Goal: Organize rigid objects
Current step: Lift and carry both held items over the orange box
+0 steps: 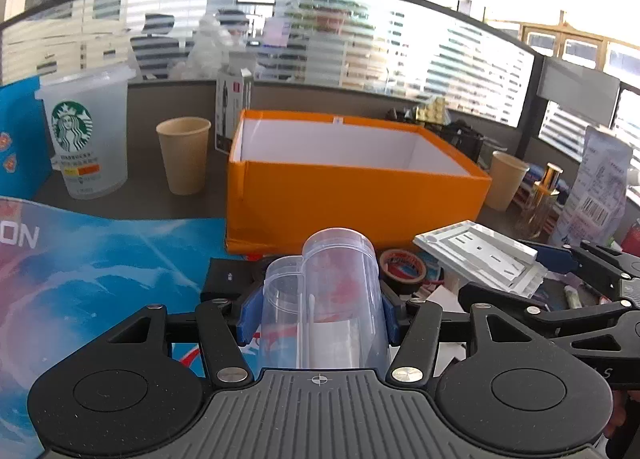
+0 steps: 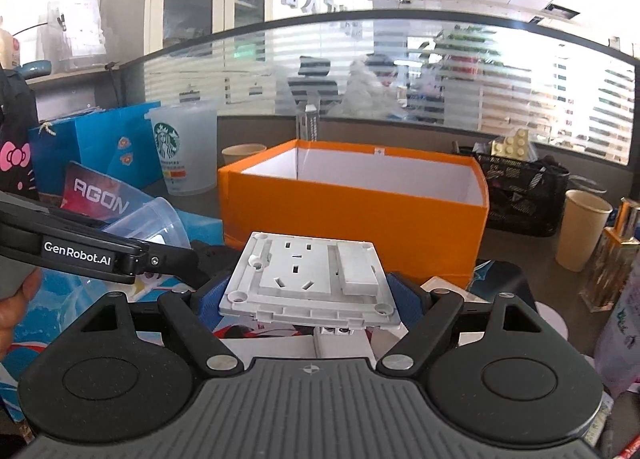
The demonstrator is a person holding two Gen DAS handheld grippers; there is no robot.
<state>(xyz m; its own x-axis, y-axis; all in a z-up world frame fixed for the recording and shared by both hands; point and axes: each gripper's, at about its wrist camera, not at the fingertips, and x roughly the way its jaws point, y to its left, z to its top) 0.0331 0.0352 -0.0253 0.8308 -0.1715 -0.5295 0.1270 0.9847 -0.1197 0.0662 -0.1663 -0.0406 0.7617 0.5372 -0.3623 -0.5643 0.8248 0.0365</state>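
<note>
- Office glass with striped blinds runs behind a cluttered desk [image 1: 168, 207], where an orange box [image 1: 352, 203] stands open-topped with white inner walls and nothing that we can see in the part visible to us.
- We hold two things at once. Our left gripper [image 1: 316, 311] is closed about halfway on a clear plastic cup [image 1: 340, 291], its blue pads pressing the cup's sides; the cup lies along the fingers, closed end toward the box.
- Our right gripper [image 2: 310, 295] is spread wide across a white wall socket plate [image 2: 308, 275], gripped by its two side edges, face up and roughly level.
- Both loads hang above the desk clutter, just in front of the box's near wall and not yet over it.
- We judge the step in hand to be carrying both items into the box. To do it well we should lift each load clear of the near rim before going forward, since the plate's leading edge looks likeliest to catch.
- The two grippers sit close side by side, so we would send one in first, or keep them apart, aiming for separate halves of the floor.
- The cup is thin and smooth; squeezing harder could deform it, so we keep the grip steady and lower it near the floor before letting go.
- Paper cups [image 1: 184, 155] and a Starbucks tumbler [image 1: 86, 135] stand left of the box, out of our path.
</note>
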